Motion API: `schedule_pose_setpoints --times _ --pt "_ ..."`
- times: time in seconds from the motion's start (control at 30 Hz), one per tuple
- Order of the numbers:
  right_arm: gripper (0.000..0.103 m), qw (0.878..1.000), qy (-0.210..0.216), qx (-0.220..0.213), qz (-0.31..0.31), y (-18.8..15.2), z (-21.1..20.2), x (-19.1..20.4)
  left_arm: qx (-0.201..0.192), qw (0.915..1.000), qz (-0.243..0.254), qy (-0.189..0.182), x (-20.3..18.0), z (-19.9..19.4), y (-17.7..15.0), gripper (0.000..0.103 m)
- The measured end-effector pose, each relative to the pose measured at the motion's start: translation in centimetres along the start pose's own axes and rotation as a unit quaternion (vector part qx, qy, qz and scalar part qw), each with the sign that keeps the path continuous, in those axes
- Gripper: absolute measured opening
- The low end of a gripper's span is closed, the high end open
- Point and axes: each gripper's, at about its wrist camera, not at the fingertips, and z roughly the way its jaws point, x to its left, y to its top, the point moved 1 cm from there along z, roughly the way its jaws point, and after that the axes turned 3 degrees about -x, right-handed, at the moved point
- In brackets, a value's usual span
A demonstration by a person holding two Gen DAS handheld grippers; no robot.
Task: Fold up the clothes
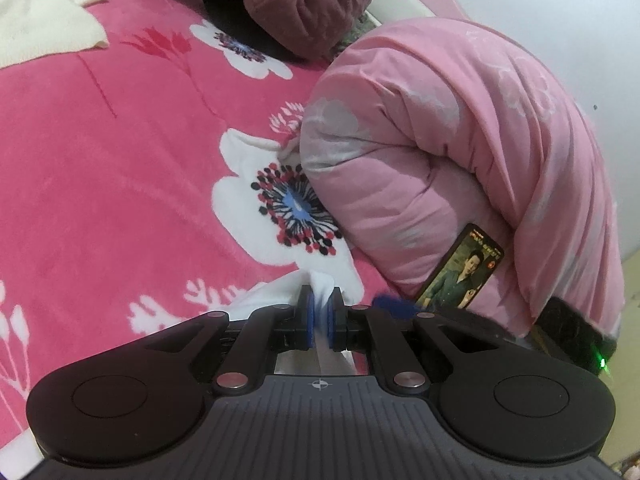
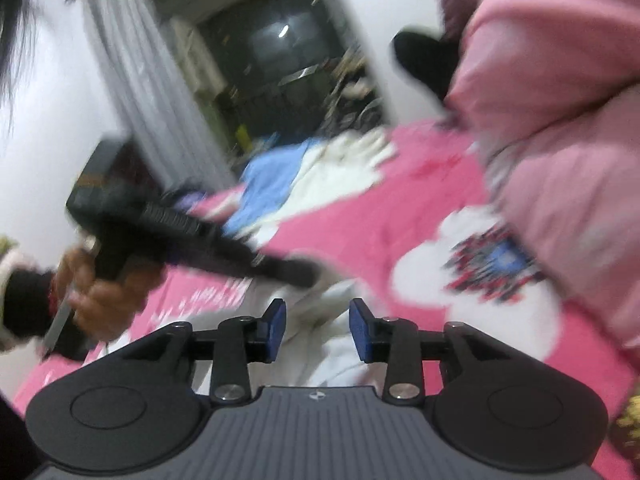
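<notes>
In the left wrist view my left gripper (image 1: 320,304) is shut on a fold of white cloth (image 1: 322,282) that lies on the pink flowered bedspread (image 1: 120,168). The cloth runs back between the blue pads (image 1: 309,320) and under the gripper. In the blurred right wrist view my right gripper (image 2: 318,322) stands open above the same white garment (image 2: 320,356), with nothing pressed between its pads. The left gripper (image 2: 296,270) shows there too, held in a person's hand (image 2: 104,300), its tip down on the white garment.
A rolled pink quilt (image 1: 460,160) fills the right side of the bed, with a phone (image 1: 460,268) leaning against it. A maroon cushion (image 1: 308,4) and a cream garment (image 1: 44,12) lie at the far edge. Blue and white clothes (image 2: 304,176) are heaped farther along the bed.
</notes>
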Motion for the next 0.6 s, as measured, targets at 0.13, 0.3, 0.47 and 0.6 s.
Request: schedule_pose_setpoints --times 0.13,0.3,0.47,0.6 --pt "0.007 0.999 -0.03 0.007 0.008 0.3 1.6 -1.1 -0.003 1.0 0.006 0.0 -0.2 -0.1 -0.1 0.005" --pt "0.003 0.999 -0.011 0.034 -0.016 -0.3 4.0 -0.2 -0.006 0.9999 0.015 0.002 -0.4 0.0 -0.1 0.005" --pt "0.003 0.999 0.009 0.035 -0.018 -0.4 4.0 0.1 -0.012 0.9999 0.01 0.003 -0.3 0.0 0.0 0.005" --pt "0.003 0.999 0.017 0.034 -0.025 -0.4 3.1 0.4 -0.015 0.9999 0.0 0.004 0.1 0.1 0.1 0.005"
